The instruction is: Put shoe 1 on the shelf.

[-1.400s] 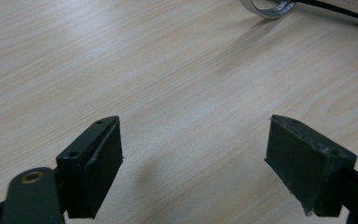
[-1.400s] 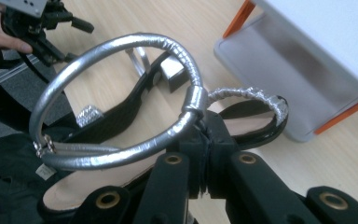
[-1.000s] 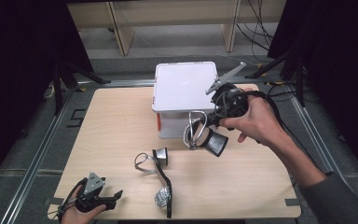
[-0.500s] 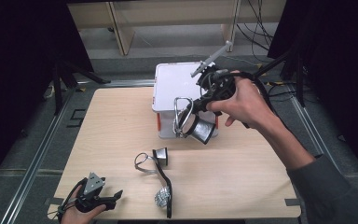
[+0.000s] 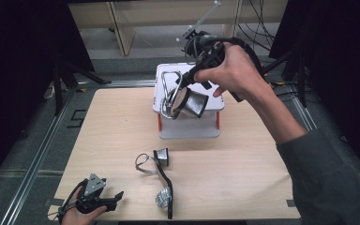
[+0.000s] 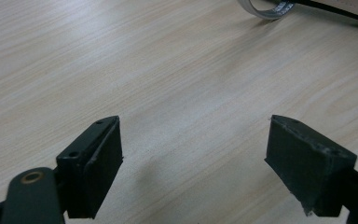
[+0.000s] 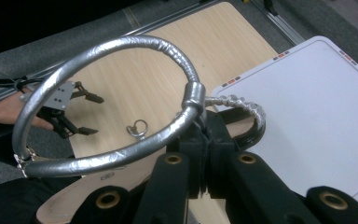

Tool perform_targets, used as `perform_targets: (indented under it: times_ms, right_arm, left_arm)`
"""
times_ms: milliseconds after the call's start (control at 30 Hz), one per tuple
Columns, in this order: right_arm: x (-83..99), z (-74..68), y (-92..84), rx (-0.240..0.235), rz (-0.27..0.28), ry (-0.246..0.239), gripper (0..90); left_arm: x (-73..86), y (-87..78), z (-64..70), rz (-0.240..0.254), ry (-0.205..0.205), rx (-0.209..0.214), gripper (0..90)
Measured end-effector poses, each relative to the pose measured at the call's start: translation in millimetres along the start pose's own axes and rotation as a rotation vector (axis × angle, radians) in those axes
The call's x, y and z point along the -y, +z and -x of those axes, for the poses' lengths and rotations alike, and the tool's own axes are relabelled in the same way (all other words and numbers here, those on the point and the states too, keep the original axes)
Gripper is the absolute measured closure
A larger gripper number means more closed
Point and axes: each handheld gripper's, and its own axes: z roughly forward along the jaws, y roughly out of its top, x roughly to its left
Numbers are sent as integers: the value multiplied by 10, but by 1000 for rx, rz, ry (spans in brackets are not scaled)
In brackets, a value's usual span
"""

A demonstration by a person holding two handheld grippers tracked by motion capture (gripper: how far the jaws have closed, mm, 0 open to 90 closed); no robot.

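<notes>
Silver-strapped and block-heeled, a sandal (image 5: 183, 99) hangs in the air over the left part of a white box (image 5: 190, 130) at the far middle of the wooden table (image 5: 112, 136). The right gripper (image 5: 187, 79) is clenched on its straps, with a taped silver loop (image 7: 107, 100) arching just beyond the jaws. Its mate, a second sandal (image 5: 161, 180), lies flat near the front edge. At the near left corner, the left gripper (image 5: 115, 199) rests low over bare wood, jaws spread wide with nothing between them.
</notes>
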Motion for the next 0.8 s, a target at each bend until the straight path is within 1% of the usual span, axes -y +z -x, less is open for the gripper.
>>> perform_targets:
  times_ms: [133, 233, 333, 400, 433, 467, 500, 567, 600, 633, 667, 700, 733, 767, 800]
  right_arm:
    - [-146, 81, 21, 30, -11, 23, 885]
    - [-243, 158, 60, 42, -21, 38, 885]
    - [-329, 251, 135, 55, -25, 51, 885]
    - [-397, 315, 197, 66, -37, 71, 885]
    - [-422, 346, 217, 69, -35, 68, 886]
    - [-454, 386, 240, 82, -34, 71, 885]
    - [-486, 416, 265, 83, -35, 85, 885]
    - [-554, 496, 315, 92, -30, 79, 885]
    - [-584, 538, 340, 101, -23, 81, 885]
    - [-611, 583, 367, 110, -17, 88, 885]
    - [-636, 625, 397, 114, -13, 94, 885]
    - [-662, 668, 440, 112, -11, 112, 885]
    - [-679, 711, 475, 115, -3, 118, 885]
    - [-695, 767, 511, 122, 3, 99, 885]
    - [-705, 814, 548, 133, 8, 106, 885]
  left_arm:
    - [3, 1, 6, 3, -3, 7, 181]
    - [-1, 1, -1, 3, -1, 0, 181]
    - [2, 1, 8, 10, -6, 11, 181]
    - [1, 6, 10, 11, -2, 9, 180]
    - [1, 7, 21, 5, 0, 13, 180]
    - [5, 6, 23, -2, 15, 18, 180]
    - [6, 11, 37, 1, 9, 23, 180]
    - [-4, 5, 39, -5, 25, 26, 180]
    - [-5, 10, 48, 3, 18, 27, 180]
    - [-3, 7, 49, 1, 20, 31, 180]
    - [2, 6, 55, 8, 8, 33, 180]
    - [-1, -2, 44, 6, 17, 28, 180]
    - [-3, -2, 41, 10, 10, 30, 180]
    - [-4, -6, 36, 13, 12, 27, 180]
    - [-5, -12, 37, 12, 12, 26, 180]
